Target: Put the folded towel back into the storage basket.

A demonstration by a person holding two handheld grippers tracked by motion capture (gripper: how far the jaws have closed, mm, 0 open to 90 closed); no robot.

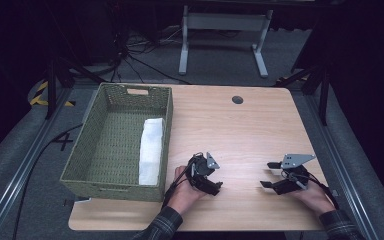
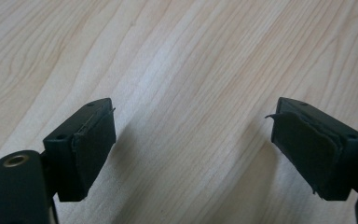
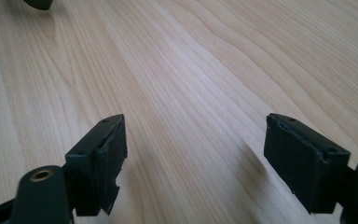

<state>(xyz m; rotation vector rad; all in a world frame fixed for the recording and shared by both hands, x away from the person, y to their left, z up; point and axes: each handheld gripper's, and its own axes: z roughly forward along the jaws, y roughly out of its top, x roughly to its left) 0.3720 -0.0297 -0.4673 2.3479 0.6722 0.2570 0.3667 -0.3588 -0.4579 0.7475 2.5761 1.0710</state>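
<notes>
Low in the frame, left gripper [image 1: 215, 186] and right gripper [image 1: 270, 175] are held over bare table [image 1: 240, 130], jaws spread, nothing gripped. Folded white cloth [image 1: 151, 150] lies in the basket [image 1: 95, 185] at left; a resting step is judged, and a reach toward it would be needed next.

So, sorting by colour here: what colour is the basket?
Olive green, woven basket; it shows best in the high view.

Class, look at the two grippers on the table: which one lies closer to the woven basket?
The left gripper. It sits just beside the basket holding the folded white cloth; the right gripper lies farther across the table.
</notes>
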